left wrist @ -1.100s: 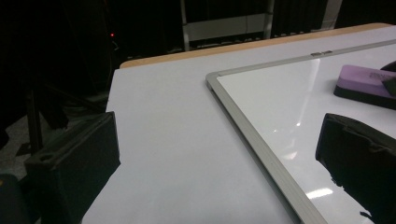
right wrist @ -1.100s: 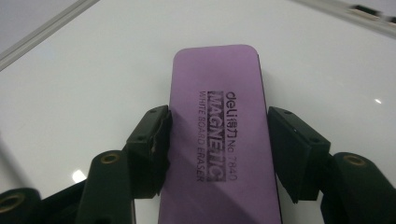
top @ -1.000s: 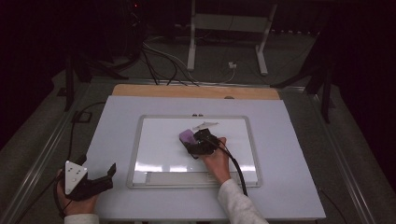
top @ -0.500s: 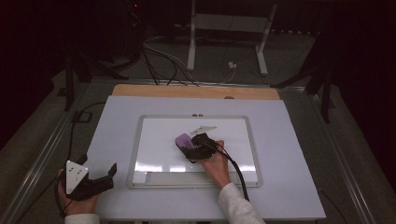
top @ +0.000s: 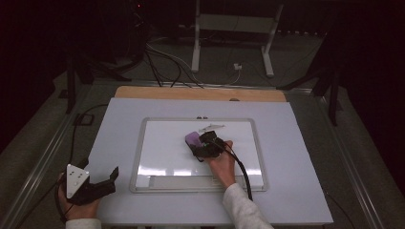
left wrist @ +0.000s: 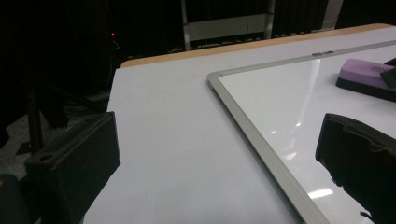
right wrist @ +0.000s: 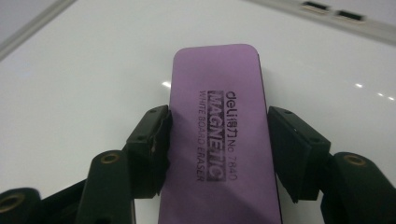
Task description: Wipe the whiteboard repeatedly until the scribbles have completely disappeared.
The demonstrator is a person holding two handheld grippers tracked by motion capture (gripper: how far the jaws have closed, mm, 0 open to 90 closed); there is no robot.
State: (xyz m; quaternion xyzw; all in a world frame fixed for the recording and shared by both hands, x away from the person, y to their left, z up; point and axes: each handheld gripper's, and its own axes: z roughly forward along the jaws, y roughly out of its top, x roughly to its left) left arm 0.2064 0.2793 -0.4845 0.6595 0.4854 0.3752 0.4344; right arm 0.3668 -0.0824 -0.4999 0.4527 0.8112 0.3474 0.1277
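Note:
A purple whiteboard eraser [top: 193, 139] lies flat on the whiteboard [top: 138, 157] at the middle of the table. My right gripper [top: 199, 144] comes at it from the near side and is shut on it. In the right gripper view both black pads [right wrist: 149, 135] press the long sides of the eraser [right wrist: 219, 116], whose printed top faces up. My left gripper [top: 99, 169] rests open at the table's front left corner, off the board. Its view has nothing between the jaws, the board's frame [left wrist: 252, 126] running ahead and the eraser [left wrist: 364, 77] far right.
A small pale grey mark or object [top: 212, 127] sits on the board just beyond the eraser. The white table top [top: 296, 143] surrounds the board, with a wooden strip [top: 200, 93] along the far edge. Cables and a metal stand [top: 229, 28] lie on the dark floor behind.

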